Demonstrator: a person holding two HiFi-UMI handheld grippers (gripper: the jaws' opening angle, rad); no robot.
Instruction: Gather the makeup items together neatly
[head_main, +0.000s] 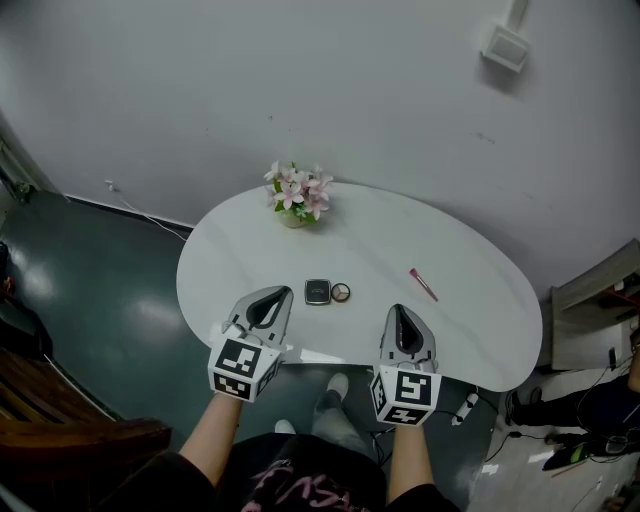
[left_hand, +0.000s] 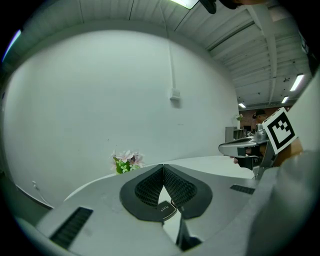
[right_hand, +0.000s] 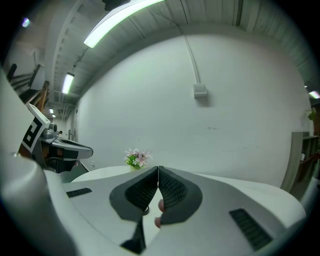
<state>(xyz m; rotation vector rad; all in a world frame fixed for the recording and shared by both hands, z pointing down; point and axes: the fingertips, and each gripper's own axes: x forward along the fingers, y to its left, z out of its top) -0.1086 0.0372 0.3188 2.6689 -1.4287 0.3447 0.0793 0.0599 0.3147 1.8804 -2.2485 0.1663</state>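
Observation:
On the white oval table (head_main: 460, 250) lie a dark square compact (head_main: 318, 291), a small round compact (head_main: 341, 292) right beside it, and a pink lip pencil (head_main: 423, 284) further right. My left gripper (head_main: 276, 292) hovers over the near edge, left of the square compact, jaws shut and empty. My right gripper (head_main: 400, 312) is over the near edge below the pencil, also shut and empty. In the left gripper view the square compact (left_hand: 164, 209) peeks below the shut jaws (left_hand: 163, 167). In the right gripper view pink bits of the pencil (right_hand: 160, 205) show under the shut jaws (right_hand: 158, 170).
A small pot of pink flowers (head_main: 297, 194) stands at the table's far left side. A wooden chair (head_main: 70, 420) is on the floor at the left. Shelving and cables (head_main: 600, 330) are on the right. A white wall rises behind the table.

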